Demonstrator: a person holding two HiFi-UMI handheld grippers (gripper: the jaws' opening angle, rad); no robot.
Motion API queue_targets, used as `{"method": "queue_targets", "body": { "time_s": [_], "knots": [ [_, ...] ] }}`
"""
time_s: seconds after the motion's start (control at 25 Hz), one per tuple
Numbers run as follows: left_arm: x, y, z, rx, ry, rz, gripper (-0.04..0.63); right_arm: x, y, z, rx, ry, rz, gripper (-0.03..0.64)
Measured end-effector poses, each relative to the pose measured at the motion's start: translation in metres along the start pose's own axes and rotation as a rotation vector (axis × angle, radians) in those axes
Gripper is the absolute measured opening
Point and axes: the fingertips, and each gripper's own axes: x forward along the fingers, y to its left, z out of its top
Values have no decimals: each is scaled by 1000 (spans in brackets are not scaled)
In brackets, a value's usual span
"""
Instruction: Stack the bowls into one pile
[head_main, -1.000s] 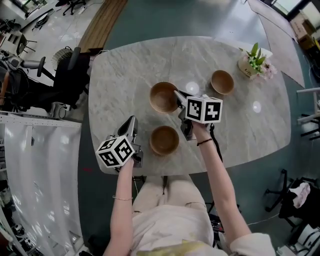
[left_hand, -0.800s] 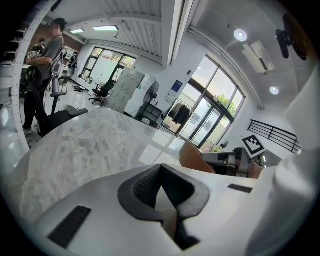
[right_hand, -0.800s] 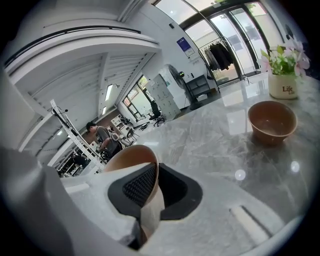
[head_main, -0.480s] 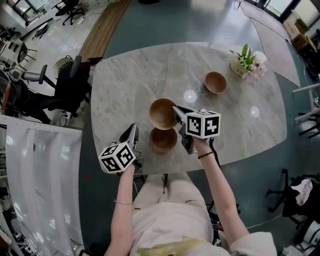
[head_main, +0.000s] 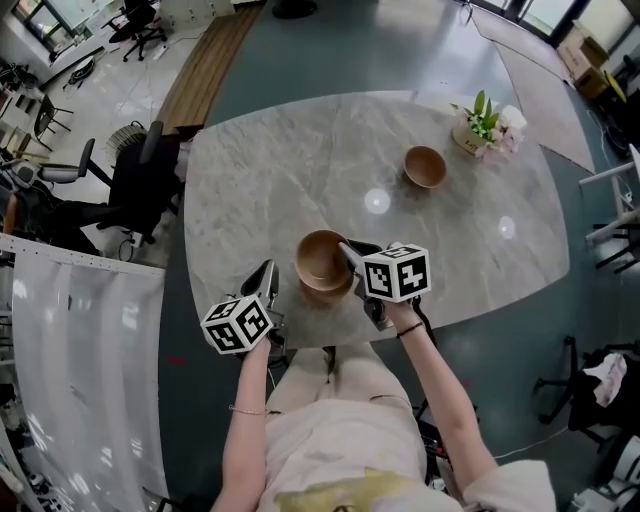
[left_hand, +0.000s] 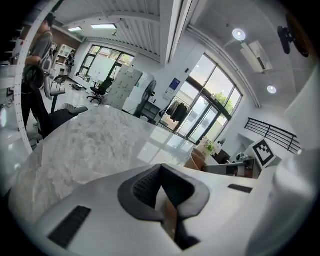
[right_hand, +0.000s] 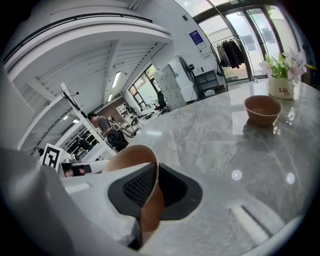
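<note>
Between the fingers of the right gripper, a bowl is clamped by its rim, just over a second bowl near the marble table's near edge. The left gripper is clenched and empty. A third bowl sits far right, with an office around.

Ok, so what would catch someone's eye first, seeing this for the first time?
The right gripper pinches a wooden bowl by its rim, holding it over a second bowl at the near edge of the marble table. A third bowl sits apart at the far right, beside a small potted plant. The left gripper hovers empty at the near left, jaws together.
</note>
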Motion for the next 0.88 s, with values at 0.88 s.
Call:
{"method": "queue_targets", "body": {
  "time_s": [0.88],
  "knots": [
    [-1,5,-30,-18,72,-8,0,2,-7,-45,-141,100,-148,25]
  ]
}}
